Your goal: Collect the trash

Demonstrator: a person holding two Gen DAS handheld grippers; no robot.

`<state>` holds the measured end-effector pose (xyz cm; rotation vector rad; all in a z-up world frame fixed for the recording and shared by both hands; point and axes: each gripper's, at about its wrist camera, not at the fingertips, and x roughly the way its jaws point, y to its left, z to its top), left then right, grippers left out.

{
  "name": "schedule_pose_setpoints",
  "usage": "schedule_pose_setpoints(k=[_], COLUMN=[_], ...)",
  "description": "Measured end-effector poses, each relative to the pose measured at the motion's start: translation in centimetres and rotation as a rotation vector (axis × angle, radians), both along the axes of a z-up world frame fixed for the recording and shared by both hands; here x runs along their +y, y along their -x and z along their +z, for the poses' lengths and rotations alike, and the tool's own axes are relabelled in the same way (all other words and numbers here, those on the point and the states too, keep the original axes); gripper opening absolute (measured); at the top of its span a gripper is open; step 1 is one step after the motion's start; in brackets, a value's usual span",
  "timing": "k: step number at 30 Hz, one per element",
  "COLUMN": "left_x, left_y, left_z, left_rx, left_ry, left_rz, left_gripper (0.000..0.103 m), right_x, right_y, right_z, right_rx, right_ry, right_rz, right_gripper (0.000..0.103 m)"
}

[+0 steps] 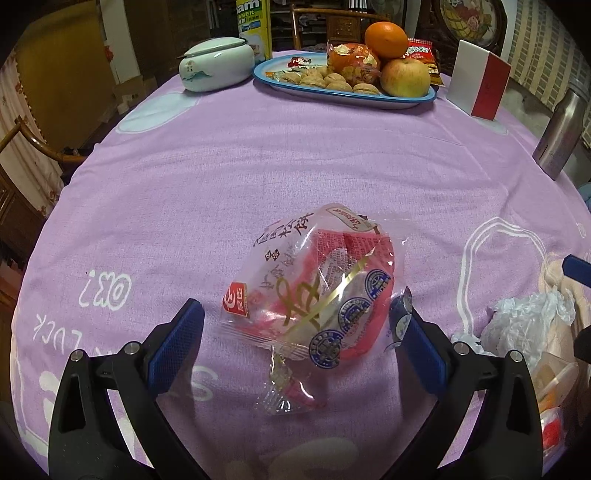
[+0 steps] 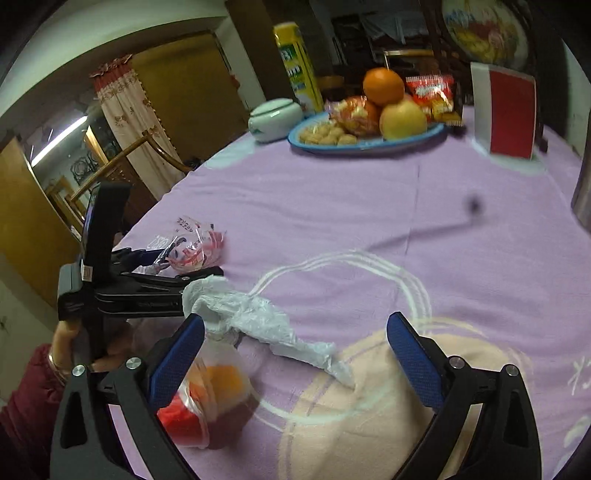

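Nothing looks collected yet. The left gripper [image 1: 295, 325] straddles the snack wrapper [image 1: 314, 291], jaws wide; the right gripper [image 2: 295, 343] gapes over the crumpled plastic bag [image 2: 258, 317].

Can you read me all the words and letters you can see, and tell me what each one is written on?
"OK!" on the purple tablecloth, printed upside down from the left wrist view.
"LUCK" on the same cloth, beside it, also upside down; part of it is hidden.
"...am" and "...ANER" on the yellow-green can; the top is cut off.
Chinese characters on the clear snack wrapper: too warped to read surely.
The red snack packet print: too small.
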<state>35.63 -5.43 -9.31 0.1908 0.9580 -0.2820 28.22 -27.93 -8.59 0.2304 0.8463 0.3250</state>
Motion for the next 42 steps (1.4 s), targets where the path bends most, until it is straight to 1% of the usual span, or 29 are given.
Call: schedule_pose_setpoints(k=[1,5,7,9,11,13,16,19,21,24,28,30,31,32,33,34,35,36,37,40,42], left_x=[0.0,0.0,0.0,0.0,0.0,0.0,0.0,0.0,0.0,0.0,0.0,0.1,0.1,0.1,0.1,0.1,0.1,0.1,0.1,0.2,0.6], left_y=[0.0,0.0,0.0,0.0,0.0,0.0,0.0,0.0,0.0,0.0,0.0,0.0,0.0,0.0,0.0,0.0,0.0,0.0,0.0,0.0,-0.1], left_z=[0.0,0.0,0.0,0.0,0.0,0.0,0.0,0.0,0.0,0.0,0.0,0.0,0.0,0.0,-0.1,-0.1,-0.1,-0.1,-0.1,0.0,0.2], left_rx=[0.000,0.001,0.001,0.001,0.001,0.000,0.001,0.000,0.000,0.000,0.000,0.000,0.000,0.000,-0.001,0.000,0.000,0.000,0.002,0.003,0.003], left_ry=[0.000,0.000,0.000,0.000,0.000,0.000,0.000,0.001,0.000,0.001,0.001,0.001,0.001,0.001,0.001,0.001,0.001,0.001,0.002,0.011,0.034], left_rz=[0.000,-0.005,-0.006,-0.006,-0.006,-0.006,-0.006,-0.006,-0.006,-0.006,-0.006,-0.006,-0.006,-0.007,-0.007,-0.007,-0.007,-0.008,-0.009,-0.009,-0.002], left_gripper=[0.098,0.098,0.098,0.098,0.098,0.098,0.098,0.098,0.098,0.098,0.098,0.098,0.098,0.098,0.098,0.098,0.098,0.098,0.098,0.097,0.095], right_x=[0.0,-0.2,0.4,1.2,2.0,2.4,2.7,2.3,2.6,4.3,5.7,6.6,6.8,6.6,6.3,6.0,5.8,5.6,5.5,5.2,5.5], right_y=[0.2,0.3,0.5,0.8,0.9,1.2,1.3,1.4,2.2,4.1,4.9,4.9,4.8,4.7,4.8,4.7,4.7,4.7,4.6,4.6,4.7], right_z=[0.0,0.3,0.6,0.7,0.5,0.2,-0.3,-0.2,0.4,0.6,-1.2,-1.4,-1.3,-1.3,-1.3,-1.3,-1.3,-1.3,-1.3,-1.3,-1.3], right_rx=[0.003,0.051,0.052,0.057,0.081,0.098,0.111,0.133,0.119,0.112,0.160,0.135,0.131,0.131,0.133,0.133,0.132,0.132,0.133,0.135,0.131], right_ry=[0.000,-0.161,-0.177,-0.149,-0.118,-0.117,-0.076,-0.128,-0.138,-0.064,-0.029,0.027,0.027,-0.006,-0.015,-0.021,-0.018,-0.012,-0.008,-0.010,0.007], right_rz=[-0.002,0.058,0.096,0.117,0.126,0.134,0.110,0.124,0.155,0.201,0.204,0.196,0.194,0.187,0.178,0.168,0.154,0.147,0.147,0.150,0.158], right_gripper=[0.097,0.097,0.097,0.097,0.097,0.097,0.091,0.090,0.091,0.091,0.091,0.092,0.090,0.085,0.083,0.078,0.066,0.059,0.056,0.056,0.056])
